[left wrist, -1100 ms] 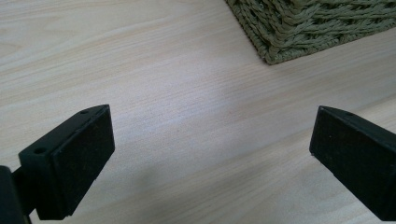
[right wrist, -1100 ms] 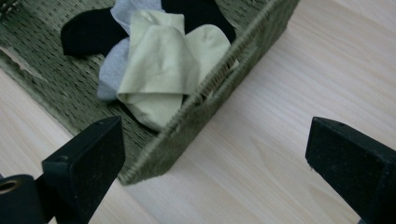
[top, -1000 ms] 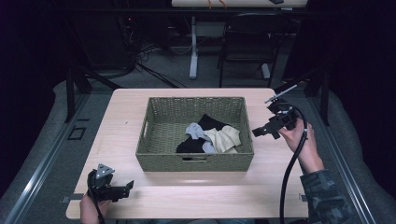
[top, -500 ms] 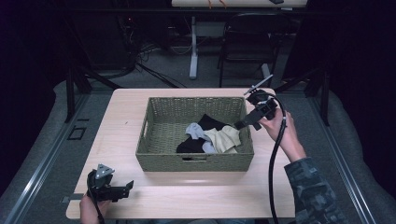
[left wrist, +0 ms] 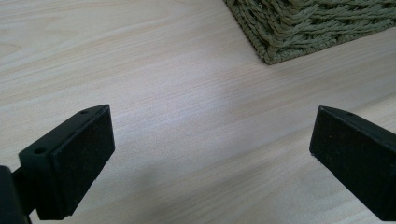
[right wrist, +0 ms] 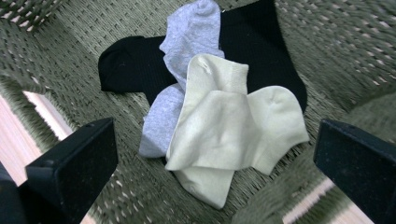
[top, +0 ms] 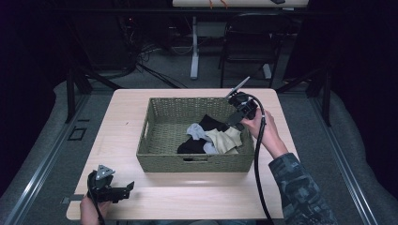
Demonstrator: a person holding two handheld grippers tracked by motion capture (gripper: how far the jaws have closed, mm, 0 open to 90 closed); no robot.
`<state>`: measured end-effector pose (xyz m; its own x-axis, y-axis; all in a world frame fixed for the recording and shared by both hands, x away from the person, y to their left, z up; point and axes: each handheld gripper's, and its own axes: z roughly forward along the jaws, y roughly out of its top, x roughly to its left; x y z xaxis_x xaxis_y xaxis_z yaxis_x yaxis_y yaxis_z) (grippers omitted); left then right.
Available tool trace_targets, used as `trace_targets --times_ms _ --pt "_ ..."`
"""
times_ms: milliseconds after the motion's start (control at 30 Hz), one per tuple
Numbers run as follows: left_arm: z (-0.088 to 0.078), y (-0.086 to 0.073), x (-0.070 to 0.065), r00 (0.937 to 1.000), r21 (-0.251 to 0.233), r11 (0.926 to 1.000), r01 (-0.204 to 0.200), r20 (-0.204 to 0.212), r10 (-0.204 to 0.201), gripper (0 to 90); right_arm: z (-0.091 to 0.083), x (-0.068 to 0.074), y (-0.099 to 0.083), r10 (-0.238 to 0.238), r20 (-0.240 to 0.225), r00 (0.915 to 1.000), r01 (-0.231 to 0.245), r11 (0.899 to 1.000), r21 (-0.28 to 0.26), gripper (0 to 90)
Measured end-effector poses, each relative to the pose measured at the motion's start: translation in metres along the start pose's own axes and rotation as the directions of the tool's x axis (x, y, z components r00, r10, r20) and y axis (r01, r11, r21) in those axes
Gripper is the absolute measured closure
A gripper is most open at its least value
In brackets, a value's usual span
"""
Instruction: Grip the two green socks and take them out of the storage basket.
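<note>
The right gripper (top: pixel 238 117) hangs over the right end of the woven basket (top: pixel 155 140), jaws spread wide and empty. Below and between them lies the cream sock (right wrist: pixel 229 133) — on top of a grey sock (right wrist: pixel 187 42) and a black sock (right wrist: pixel 135 65) on the basket floor, untouched. The left gripper (top: pixel 123 190) rests near the table's (top: pixel 126 117) front left corner — jaws wide, well apart from the basket.

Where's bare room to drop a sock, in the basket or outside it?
Bare: the basket's left half, left of the socks; the table strip left of it; the front edge beside the left gripper. Crowded: the basket's right half, under the right gripper.
</note>
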<state>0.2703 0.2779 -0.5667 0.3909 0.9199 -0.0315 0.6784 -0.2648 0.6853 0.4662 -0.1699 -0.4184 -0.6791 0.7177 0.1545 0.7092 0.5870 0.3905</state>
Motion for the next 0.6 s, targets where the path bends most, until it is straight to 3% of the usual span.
trace_targets --times_ms 500,600 --pt "-0.001 0.0 0.0 1.0 -0.004 1.0 0.0 0.008 0.0 0.0 0.045 0.006 0.012 -0.008 -0.013 0.9999 0.009 0.997 0.083 0.1" --pt "-0.002 -0.001 0.001 0.9998 -0.024 0.9997 0.009 0.02 -0.009 0.0 0.051 0.006 0.012 -0.003 -0.021 0.9998 0.005 0.995 0.103 5.6"
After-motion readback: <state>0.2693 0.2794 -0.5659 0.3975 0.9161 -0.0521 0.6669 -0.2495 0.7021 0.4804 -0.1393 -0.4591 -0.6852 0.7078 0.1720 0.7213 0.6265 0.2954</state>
